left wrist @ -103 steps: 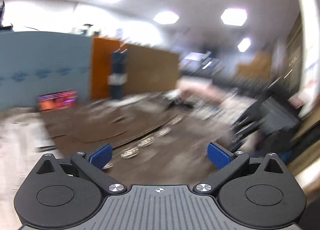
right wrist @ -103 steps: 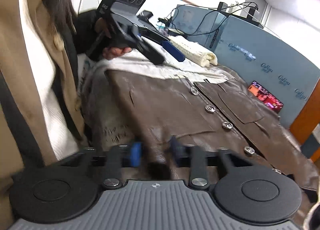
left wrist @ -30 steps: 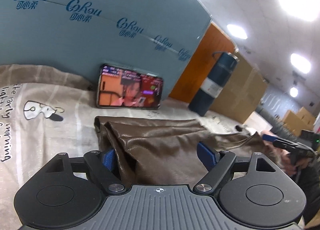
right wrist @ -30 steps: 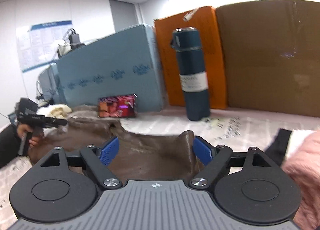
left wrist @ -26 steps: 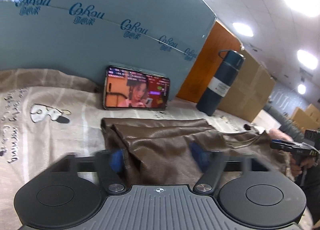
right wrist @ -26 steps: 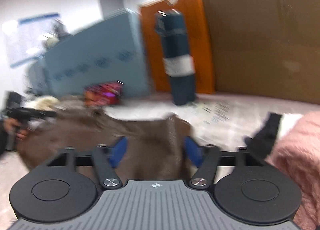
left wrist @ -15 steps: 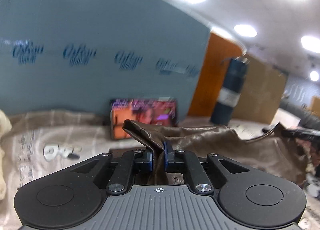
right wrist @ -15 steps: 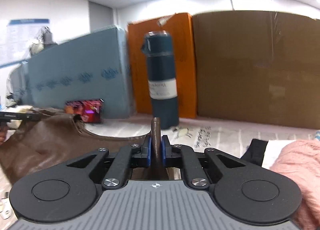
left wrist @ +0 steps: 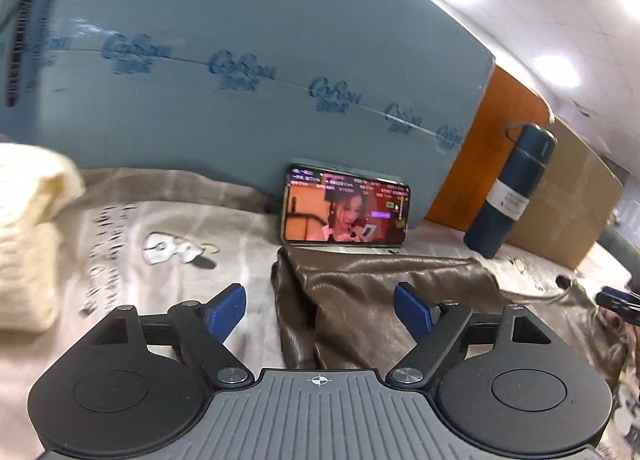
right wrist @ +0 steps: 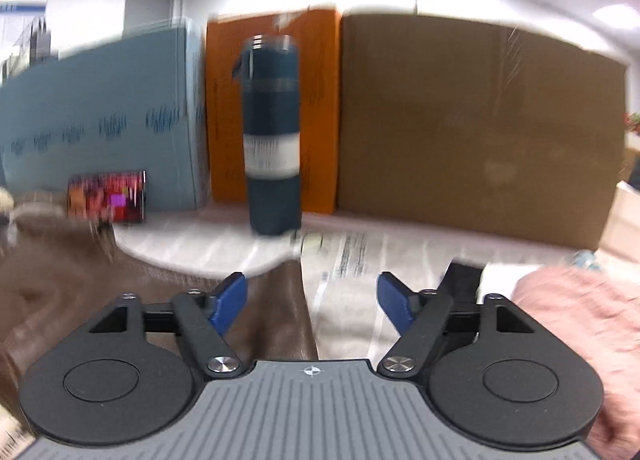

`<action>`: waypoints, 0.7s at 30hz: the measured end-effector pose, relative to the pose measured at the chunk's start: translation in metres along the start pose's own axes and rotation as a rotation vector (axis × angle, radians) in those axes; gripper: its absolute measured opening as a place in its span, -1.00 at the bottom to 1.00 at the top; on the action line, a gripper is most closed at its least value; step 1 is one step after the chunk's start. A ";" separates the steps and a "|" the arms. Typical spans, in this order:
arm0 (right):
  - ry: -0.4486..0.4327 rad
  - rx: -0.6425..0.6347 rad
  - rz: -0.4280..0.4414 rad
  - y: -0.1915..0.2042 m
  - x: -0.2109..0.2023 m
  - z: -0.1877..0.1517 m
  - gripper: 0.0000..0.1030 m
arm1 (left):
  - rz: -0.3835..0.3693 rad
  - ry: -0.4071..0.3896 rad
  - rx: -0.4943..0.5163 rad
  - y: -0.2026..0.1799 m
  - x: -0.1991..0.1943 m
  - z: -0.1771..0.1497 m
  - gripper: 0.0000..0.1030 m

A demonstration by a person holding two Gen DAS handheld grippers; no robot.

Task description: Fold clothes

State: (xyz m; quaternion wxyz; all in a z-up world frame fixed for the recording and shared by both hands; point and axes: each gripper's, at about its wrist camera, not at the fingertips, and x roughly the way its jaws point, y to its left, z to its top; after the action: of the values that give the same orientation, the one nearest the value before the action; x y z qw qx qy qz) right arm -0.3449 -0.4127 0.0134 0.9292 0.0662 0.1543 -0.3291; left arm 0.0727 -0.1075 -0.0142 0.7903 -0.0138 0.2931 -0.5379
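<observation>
A brown leather jacket (left wrist: 380,292) lies on the printed table cloth (left wrist: 120,228). My left gripper (left wrist: 320,306) is open, its blue pads either side of the jacket's folded corner, not gripping it. In the right wrist view the jacket (right wrist: 60,292) lies at the left and a strip of it runs between the jaws. My right gripper (right wrist: 312,298) is open over that strip and the cloth. The right wrist view is blurred.
A phone (left wrist: 346,216) leans on a blue foam panel (left wrist: 240,80). A dark blue flask (left wrist: 510,198) stands before orange and cardboard panels (right wrist: 472,132). A cream knit (left wrist: 28,236) lies at the left. A pink fluffy garment (right wrist: 580,320) lies at the right.
Half a second ago both grippers were shut on the jacket's edges and held them up. Now both are open and the jacket lies down on the cloth.
</observation>
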 end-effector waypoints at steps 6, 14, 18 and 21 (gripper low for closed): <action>-0.053 0.105 0.015 0.018 -0.043 0.000 0.79 | 0.023 0.036 -0.029 -0.018 -0.032 -0.021 0.83; 0.123 0.534 -0.016 0.017 -0.075 -0.036 0.79 | -0.030 0.096 -0.169 -0.004 -0.037 -0.041 0.85; 0.165 0.758 0.033 0.012 -0.084 -0.051 0.80 | -0.074 0.101 -0.176 -0.007 -0.039 -0.046 0.85; 0.180 0.803 0.027 0.012 -0.083 -0.054 0.80 | -0.083 0.117 -0.158 -0.013 -0.038 -0.049 0.86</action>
State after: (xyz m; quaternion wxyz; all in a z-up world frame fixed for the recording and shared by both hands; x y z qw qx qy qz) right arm -0.4114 -0.3419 -0.0103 0.8166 0.4542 0.0935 -0.3438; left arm 0.0288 -0.0658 -0.0332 0.7453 -0.0569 0.3796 -0.5452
